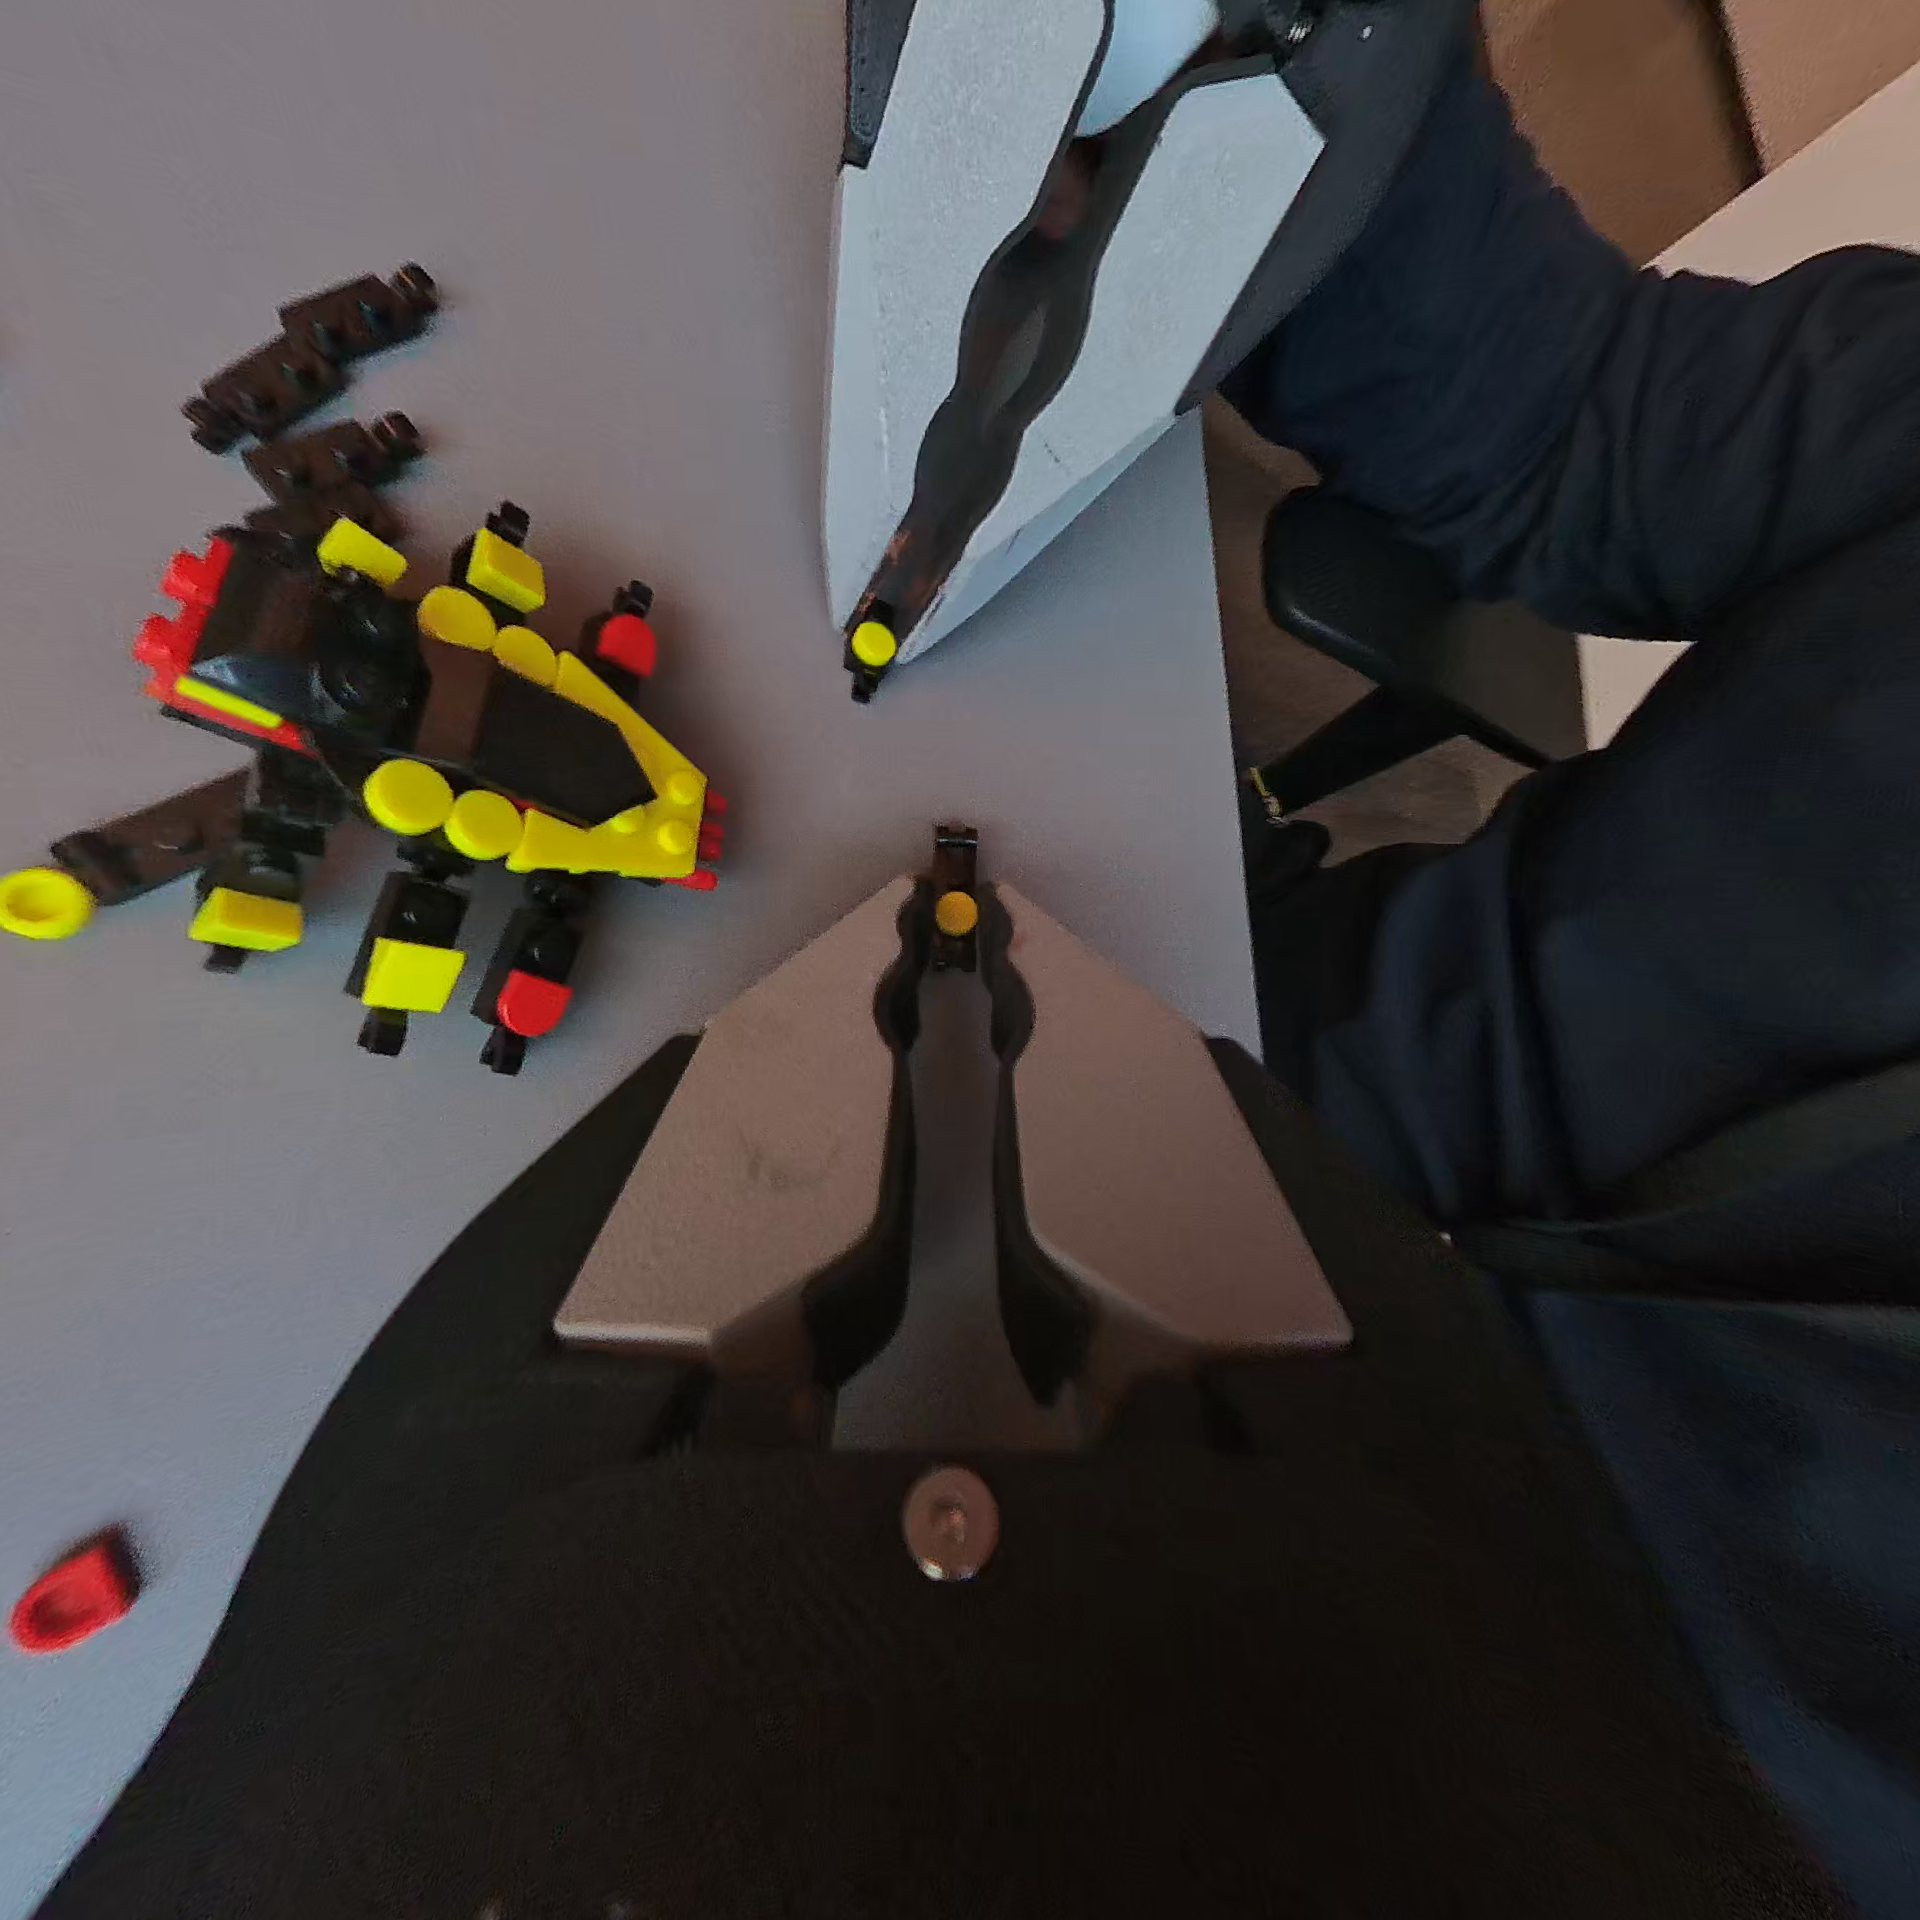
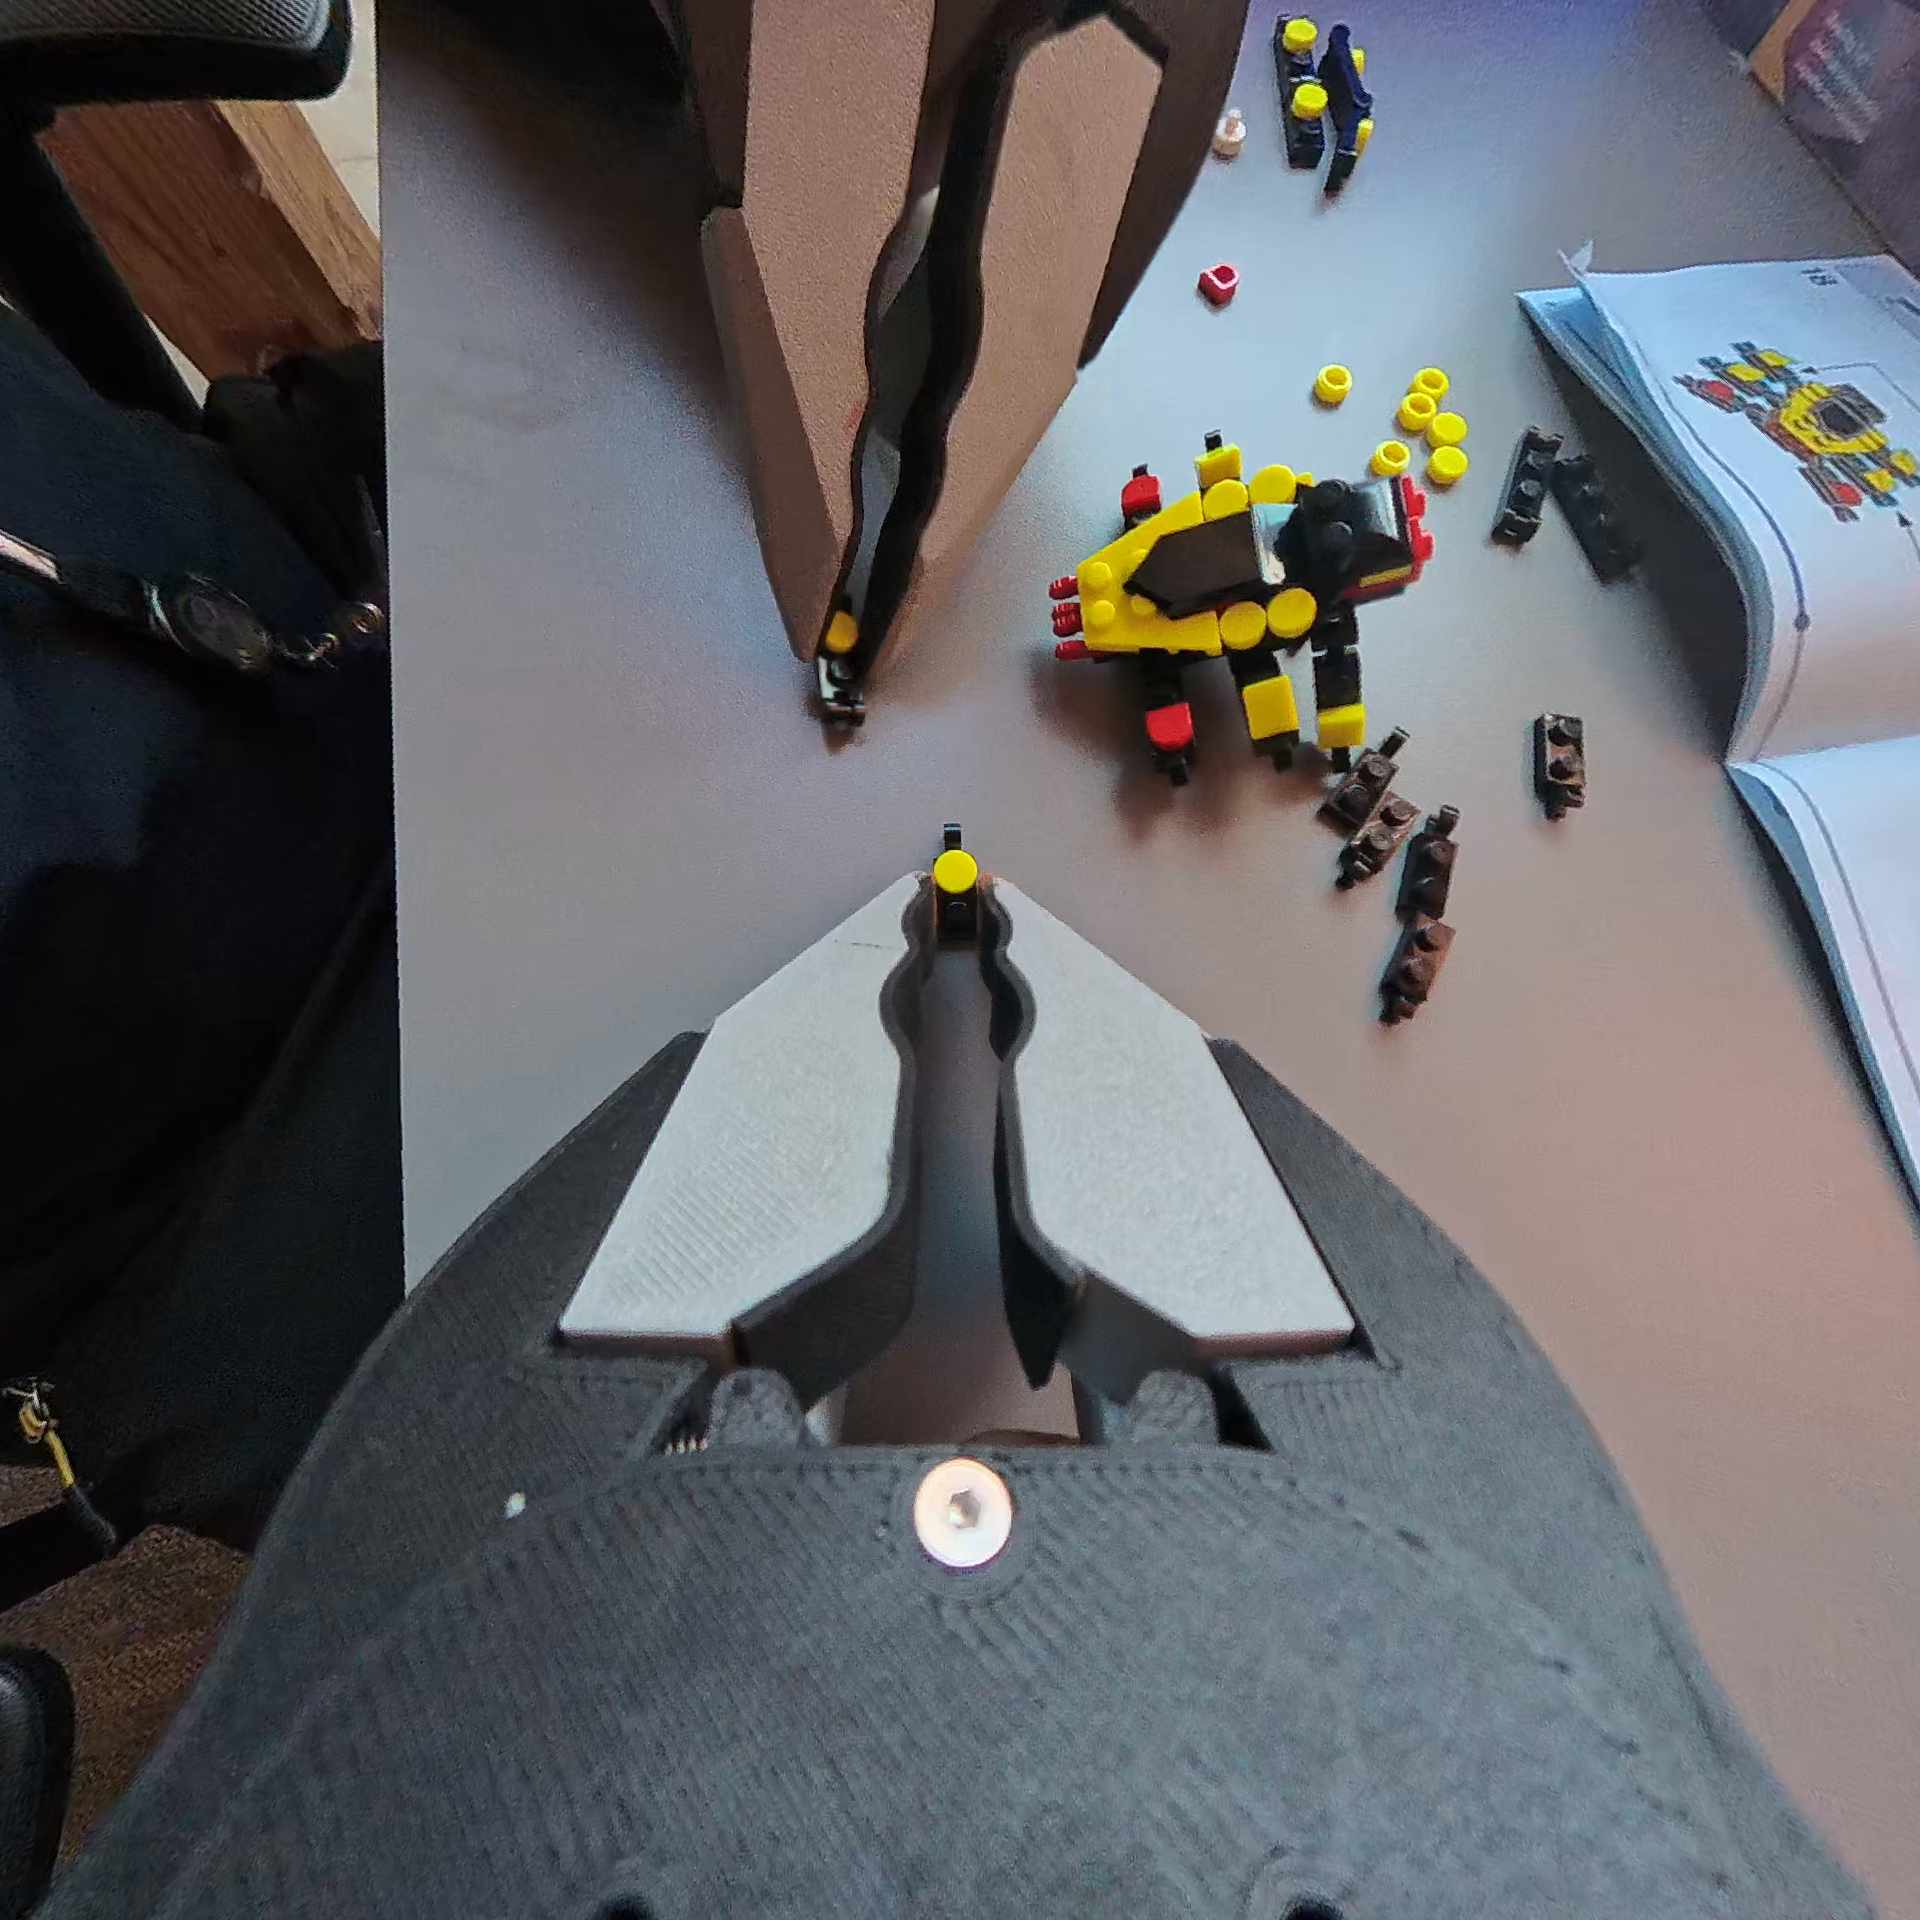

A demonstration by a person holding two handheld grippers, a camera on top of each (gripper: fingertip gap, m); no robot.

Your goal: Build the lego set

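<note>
My left gripper [image 1: 954, 896] is shut on a small black piece with a yellow round tile [image 1: 955, 911]. My right gripper [image 2: 956, 883] is shut on a like black piece with a yellow round tile [image 2: 954, 871]. Each gripper shows in the other's view, tips facing and a short way apart: the right gripper in the left wrist view [image 1: 878, 644], the left gripper in the right wrist view [image 2: 840, 649]. The part-built yellow, black and red model [image 1: 447, 748] lies on the grey table [image 1: 987, 748], to the left in the left wrist view and to the right in the right wrist view [image 2: 1236, 587].
Loose dark hinge plates [image 2: 1397, 862], yellow round studs [image 2: 1429, 421], a red piece [image 2: 1218, 283] and an open instruction booklet [image 2: 1766, 468] lie around the model. The table's edge [image 2: 390, 727] runs beside a person's dark sleeve [image 1: 1662, 520] and a chair.
</note>
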